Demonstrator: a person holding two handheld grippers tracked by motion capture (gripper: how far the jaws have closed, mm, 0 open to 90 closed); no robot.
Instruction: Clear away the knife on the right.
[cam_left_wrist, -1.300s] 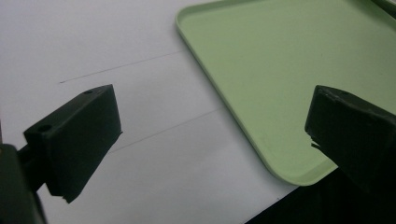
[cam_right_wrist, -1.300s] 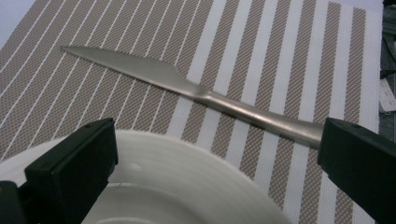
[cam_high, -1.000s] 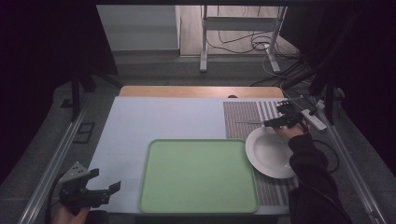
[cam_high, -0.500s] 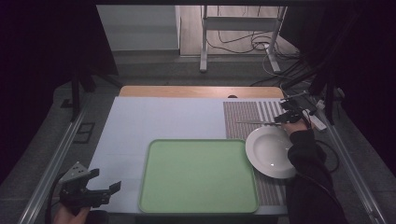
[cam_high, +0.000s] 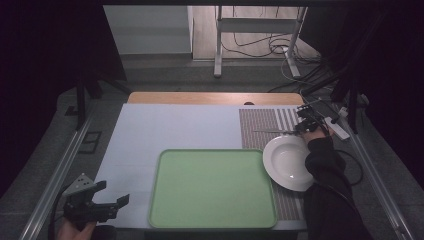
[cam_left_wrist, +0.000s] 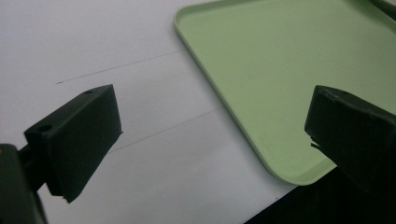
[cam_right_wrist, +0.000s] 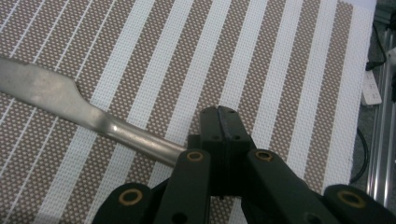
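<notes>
Over at the far right of the table, the right gripper (cam_high: 302, 127) is pinching the handle end of a metal knife (cam_high: 272, 131), its jaws pressed together on the handle, as the right gripper view is showing: the two black jaws are meeting at the middle with the knife (cam_right_wrist: 84, 112) running out from them toward the upper left. Its jaws have just been closing, and the knife handle is sitting between them. The knife is lying flat on the brown-and-white striped placemat (cam_high: 260, 122), its blade pointing away from the gripper toward the table's middle, just beyond the far rim of the white plate (cam_high: 290, 162). That plate is resting on the same placemat, touching or just beside the right edge of the green tray (cam_high: 212, 187).

Near the front left corner, the left gripper (cam_high: 107, 202) is hovering over the white table surface (cam_high: 165, 125) with its jaws spread wide and nothing between them; the left gripper view is showing the tray's near corner (cam_left_wrist: 280, 93) just beside the right jaw
</notes>
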